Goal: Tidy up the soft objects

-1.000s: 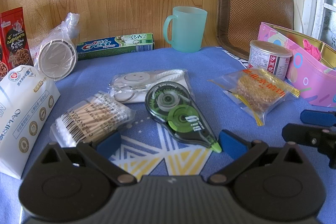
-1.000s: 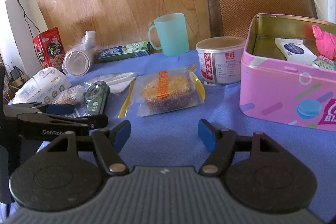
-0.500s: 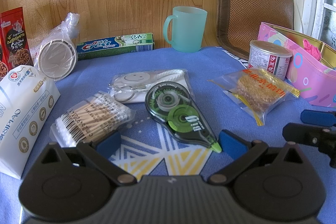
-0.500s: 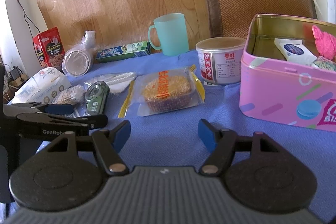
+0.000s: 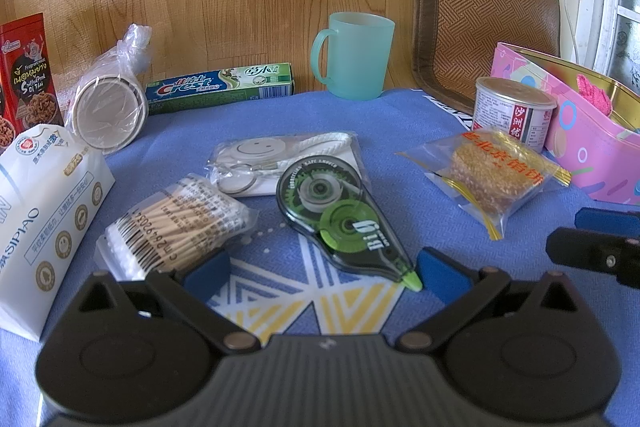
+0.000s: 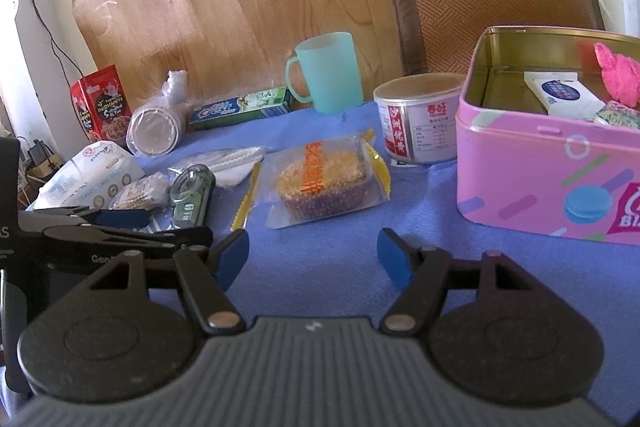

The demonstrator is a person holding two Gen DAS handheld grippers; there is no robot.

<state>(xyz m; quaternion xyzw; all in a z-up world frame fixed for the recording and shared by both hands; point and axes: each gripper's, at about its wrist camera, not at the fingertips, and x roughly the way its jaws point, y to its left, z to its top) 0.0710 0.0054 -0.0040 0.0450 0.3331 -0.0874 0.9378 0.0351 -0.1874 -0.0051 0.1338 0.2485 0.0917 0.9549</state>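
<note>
At twelve o'clock from the empty, spread-open right gripper (image 6: 313,254), on the blue cloth (image 6: 420,211), lies the bagged cake (image 6: 320,183), likely light, crushable and slippery in its film, best pinched by a crimped end.

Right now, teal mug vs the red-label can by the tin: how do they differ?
The teal mug is translucent plastic with a side handle and an open top; the can is printed, white and red, has no handle and carries a lid. The mug stands taller at the back by the wood panel; the can is squatter and sits beside the pink tin. Both stand upright on the blue cloth, and neither is between any jaws.
</note>
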